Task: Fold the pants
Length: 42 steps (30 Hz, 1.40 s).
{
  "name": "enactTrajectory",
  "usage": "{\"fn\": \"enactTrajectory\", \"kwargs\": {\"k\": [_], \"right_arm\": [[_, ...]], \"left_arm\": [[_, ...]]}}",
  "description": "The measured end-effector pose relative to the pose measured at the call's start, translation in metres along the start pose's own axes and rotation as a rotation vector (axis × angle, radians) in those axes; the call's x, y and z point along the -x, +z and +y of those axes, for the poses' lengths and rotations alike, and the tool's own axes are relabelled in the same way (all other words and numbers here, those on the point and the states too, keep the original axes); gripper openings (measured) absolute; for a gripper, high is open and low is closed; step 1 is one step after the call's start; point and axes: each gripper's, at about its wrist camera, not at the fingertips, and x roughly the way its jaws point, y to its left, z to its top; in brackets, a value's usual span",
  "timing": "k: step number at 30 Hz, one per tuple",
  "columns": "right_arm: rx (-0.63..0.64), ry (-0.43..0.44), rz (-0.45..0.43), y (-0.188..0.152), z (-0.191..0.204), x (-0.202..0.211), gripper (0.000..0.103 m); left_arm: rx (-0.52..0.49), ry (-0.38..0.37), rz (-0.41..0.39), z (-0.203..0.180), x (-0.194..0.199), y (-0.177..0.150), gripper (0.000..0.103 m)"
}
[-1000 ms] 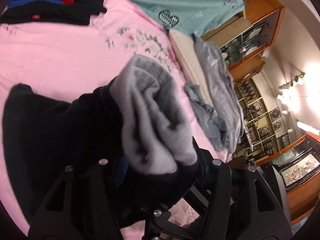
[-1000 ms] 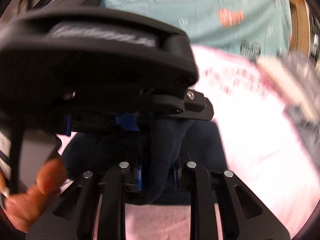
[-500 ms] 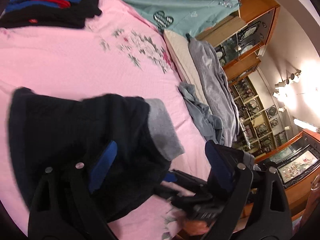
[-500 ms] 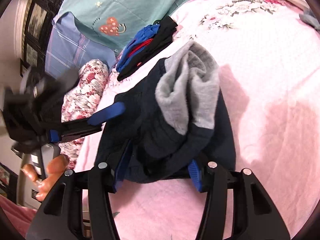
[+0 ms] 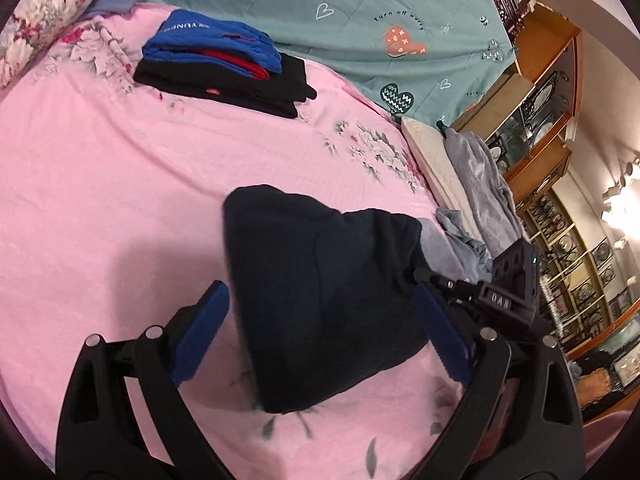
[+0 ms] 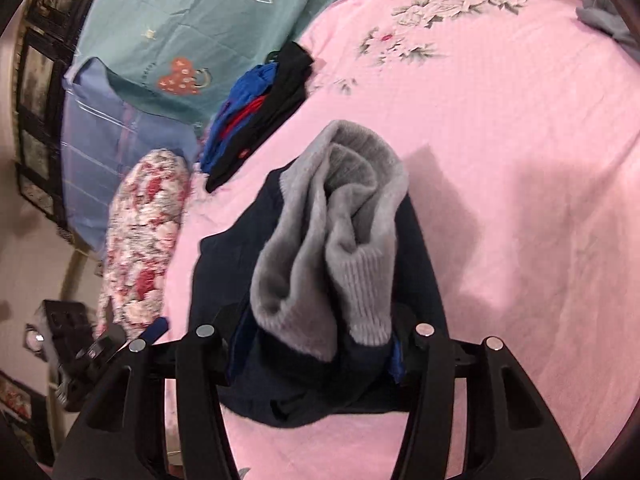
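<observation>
Dark navy pants (image 5: 320,292) with a grey fleece lining (image 6: 332,240) lie in a folded bundle on the pink floral bedsheet (image 5: 100,200). My left gripper (image 5: 320,290) is open just short of the bundle, its blue pads (image 5: 200,332) spread to either side and holding nothing. Across the bundle, my right gripper (image 6: 316,344) is also open, its fingers wide apart with the lining end of the pants lying loose between them. In the left wrist view the right gripper (image 5: 508,300) shows at the pants' right edge. The left gripper (image 6: 100,348) appears low on the left in the right wrist view.
A stack of folded blue, red and black clothes (image 5: 224,64) sits farther up the bed. Behind it are a teal quilt (image 5: 360,8) and a floral pillow (image 6: 140,240). Grey garments (image 5: 480,184) lie along the bed's right edge, with wooden cabinets (image 5: 540,100) beyond.
Both grippers, shut on the pants a second ago, have opened. The left one has drawn back, and the bundle now lies flat on the sheet.
</observation>
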Motion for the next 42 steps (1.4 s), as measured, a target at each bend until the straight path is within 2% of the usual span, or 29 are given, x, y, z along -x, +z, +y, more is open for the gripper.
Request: {"fn": "enactTrajectory", "kwargs": {"k": [4,5,7,9,11,12,13,14,15,16,20,21,22,24,26,28,31,32,33,35,37,39,40,42], "right_arm": [[0.112,-0.156,-0.052,0.001,0.022,-0.01,0.052],[0.146,-0.165,-0.057,0.001,0.03,-0.012,0.039],[0.218,-0.114,-0.069,0.005,0.051,-0.013,0.03],[0.25,0.027,-0.078,0.01,0.067,-0.008,0.028],[0.21,0.286,-0.097,0.018,0.069,0.007,0.027],[0.139,0.477,-0.104,0.024,0.061,0.015,0.027],[0.063,0.601,-0.108,0.028,0.049,0.018,0.027],[0.007,0.653,-0.109,0.03,0.038,0.018,0.027],[-0.051,0.647,-0.112,0.03,0.022,0.016,0.027],[-0.083,0.585,-0.111,0.028,0.008,0.013,0.027],[-0.235,0.25,-0.048,0.003,-0.058,-0.01,0.027],[-0.252,0.224,-0.045,-0.003,-0.068,-0.012,0.027],[-0.259,0.234,-0.046,-0.007,-0.073,-0.012,0.028],[-0.24,0.214,-0.056,-0.009,-0.071,-0.006,0.032],[-0.19,0.145,-0.075,-0.009,-0.064,0.004,0.041],[-0.142,0.051,-0.117,-0.009,-0.057,0.02,0.046],[-0.087,-0.109,-0.26,-0.007,-0.045,0.049,0.047],[-0.068,-0.133,-0.304,-0.007,-0.038,0.054,0.047],[-0.033,-0.125,-0.35,-0.007,-0.03,0.061,0.047],[0.051,-0.023,-0.352,-0.005,-0.019,0.065,0.047],[0.098,0.148,-0.27,0.004,-0.004,0.052,0.047],[0.111,0.283,-0.17,0.013,0.004,0.031,0.047],[0.109,0.305,-0.13,0.018,0.006,0.018,0.047],[0.097,0.265,-0.057,0.027,0.002,-0.008,0.047]], "left_arm": [[-0.006,0.001,-0.013,0.008,0.009,-0.004,0.095],[0.001,-0.002,-0.018,0.01,0.01,-0.004,0.095],[0.014,-0.012,-0.027,0.015,0.013,-0.005,0.095],[0.019,-0.024,-0.039,0.017,0.015,-0.006,0.095],[0.017,-0.025,-0.049,0.017,0.019,-0.005,0.095],[0.019,-0.024,-0.057,0.018,0.021,-0.006,0.095],[0.024,-0.027,-0.065,0.019,0.023,-0.006,0.095],[0.029,-0.031,-0.069,0.02,0.024,-0.006,0.096],[0.032,-0.036,-0.072,0.02,0.025,-0.006,0.096],[0.032,-0.037,-0.072,0.02,0.026,-0.007,0.097],[-0.005,-0.055,-0.063,0.012,0.021,-0.007,0.097],[-0.012,-0.059,-0.056,0.009,0.017,-0.006,0.097],[-0.025,-0.07,-0.041,0.005,0.012,-0.006,0.097],[-0.046,-0.081,-0.02,-0.003,0.002,-0.005,0.097],[-0.084,-0.081,0.0,-0.017,-0.008,-0.003,0.097],[-0.138,-0.09,0.002,-0.033,-0.014,-0.002,0.097],[-0.222,-0.131,0.015,-0.058,-0.023,-0.008,0.097],[-0.244,-0.143,0.024,-0.065,-0.027,-0.011,0.097],[-0.268,-0.154,0.039,-0.073,-0.033,-0.015,0.098],[-0.303,-0.18,0.07,-0.084,-0.044,-0.023,0.098],[-0.337,-0.192,0.112,-0.095,-0.058,-0.031,0.098],[-0.349,-0.202,0.154,-0.101,-0.071,-0.038,0.098],[-0.347,-0.202,0.167,-0.102,-0.075,-0.04,0.098],[-0.342,-0.189,0.181,-0.104,-0.081,-0.043,0.098]]}}
